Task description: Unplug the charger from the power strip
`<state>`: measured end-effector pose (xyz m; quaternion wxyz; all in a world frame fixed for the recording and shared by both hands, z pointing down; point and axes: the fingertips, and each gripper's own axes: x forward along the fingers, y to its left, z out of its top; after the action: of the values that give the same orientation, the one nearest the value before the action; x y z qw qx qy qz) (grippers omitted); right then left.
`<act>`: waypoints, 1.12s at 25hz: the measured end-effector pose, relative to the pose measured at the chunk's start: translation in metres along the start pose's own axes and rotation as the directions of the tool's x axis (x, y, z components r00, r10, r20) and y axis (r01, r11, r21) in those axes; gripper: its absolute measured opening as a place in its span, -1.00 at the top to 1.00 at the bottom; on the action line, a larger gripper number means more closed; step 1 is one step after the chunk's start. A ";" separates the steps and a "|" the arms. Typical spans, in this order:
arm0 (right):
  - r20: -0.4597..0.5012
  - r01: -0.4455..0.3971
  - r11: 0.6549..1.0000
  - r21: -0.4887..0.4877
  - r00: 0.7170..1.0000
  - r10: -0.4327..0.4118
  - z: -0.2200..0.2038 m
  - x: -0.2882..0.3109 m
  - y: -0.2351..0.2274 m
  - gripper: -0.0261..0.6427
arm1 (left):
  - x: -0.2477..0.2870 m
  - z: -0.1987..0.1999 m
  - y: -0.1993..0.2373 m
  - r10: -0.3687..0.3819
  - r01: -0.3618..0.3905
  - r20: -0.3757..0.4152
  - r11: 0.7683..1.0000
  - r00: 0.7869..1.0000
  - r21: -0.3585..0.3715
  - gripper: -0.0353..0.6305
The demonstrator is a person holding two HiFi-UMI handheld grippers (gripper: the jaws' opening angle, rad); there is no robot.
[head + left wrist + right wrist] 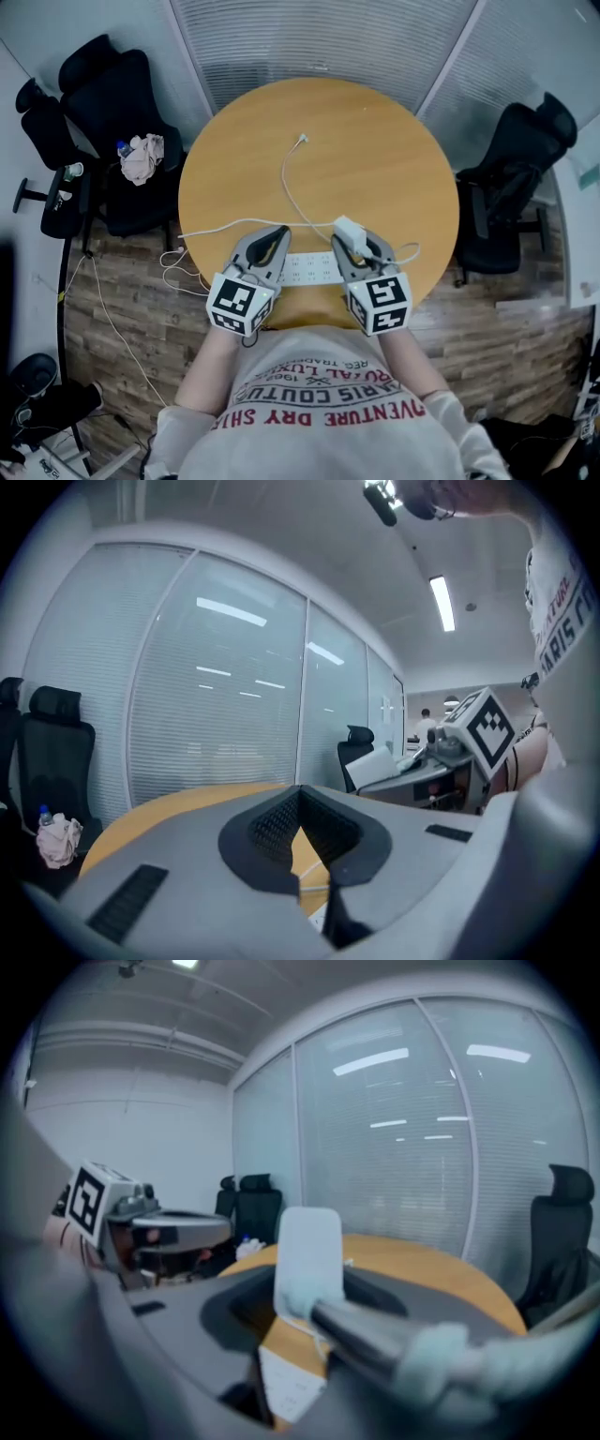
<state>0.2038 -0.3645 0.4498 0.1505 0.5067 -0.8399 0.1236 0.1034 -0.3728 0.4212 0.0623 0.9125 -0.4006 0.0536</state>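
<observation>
The charger (307, 1246) was gripped between the jaws of the right gripper (355, 247), seemingly already pulled clear of the power strip (307, 268) beneath them, while the left gripper (298, 799) was closed on nothing.

Left hand-held gripper (280, 232) closed, right one (347, 240) gripping

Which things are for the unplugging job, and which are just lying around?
For the job:
- charger, held in the right gripper's fingers
- its cable
- power strip

Just lying about:
- crumpled cloth and bottle on the left chair
- right chair
</observation>
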 end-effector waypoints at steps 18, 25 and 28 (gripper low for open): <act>0.115 -0.022 1.000 0.008 0.993 0.021 0.027 -0.014 0.004 0.46 | -0.026 0.028 0.001 0.073 -0.078 0.102 0.996 0.992 0.045 0.79; 0.124 -0.015 0.999 0.038 0.992 0.010 0.028 -0.015 -0.001 0.46 | -0.021 0.017 0.004 0.098 -0.100 0.037 0.994 0.994 0.043 0.79; 0.132 -0.013 0.999 0.043 0.991 0.007 0.029 -0.016 -0.002 0.46 | -0.020 0.018 0.004 0.104 -0.104 0.026 0.994 0.994 0.031 0.79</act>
<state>0.2093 -0.3625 0.4173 0.0829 0.5127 -0.8476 0.1089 0.0875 -0.3638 0.4012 0.0396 0.8919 -0.4474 0.0521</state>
